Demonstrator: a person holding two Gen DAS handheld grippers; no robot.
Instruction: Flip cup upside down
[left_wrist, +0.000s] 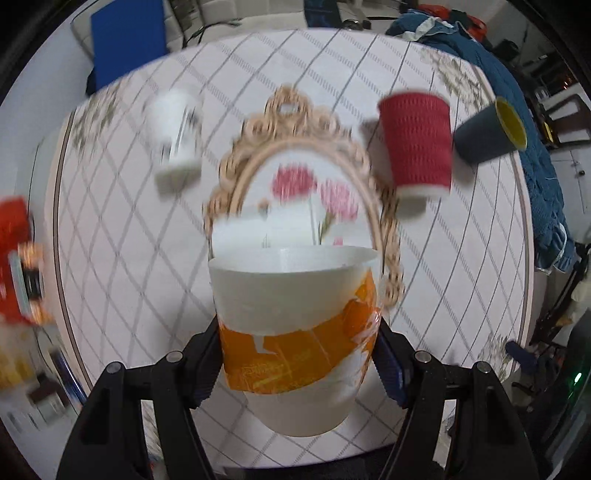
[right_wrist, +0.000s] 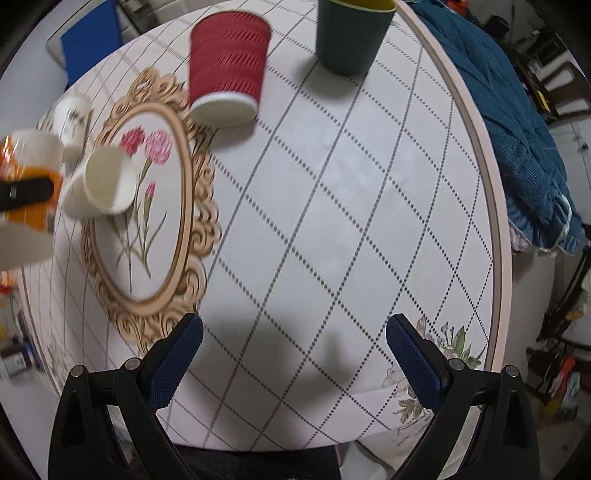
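Here, mid-flip: white paper cup with an orange printed band (left_wrist: 295, 332), pinched by its sides in the left gripper (left_wrist: 297, 360) and carried above the oval flower-painted plaque with a carved scrolled frame (left_wrist: 314, 184). Mouth facing away from the left wrist camera, base towards it; by the right wrist view, held off the round quilted-pattern tabletop (right_wrist: 351, 184), tilted, exact angle blurred. Nearby, a plain white paper cup (right_wrist: 99, 184) lying on its side on the plaque, and a ribbed red paper cup (right_wrist: 227, 62) already inverted. Right gripper (right_wrist: 294, 356) spread wide, holding nothing, low over bare cloth. Next, probably: rolling the wrist until rim faces down, lowering onto a free patch, then releasing.
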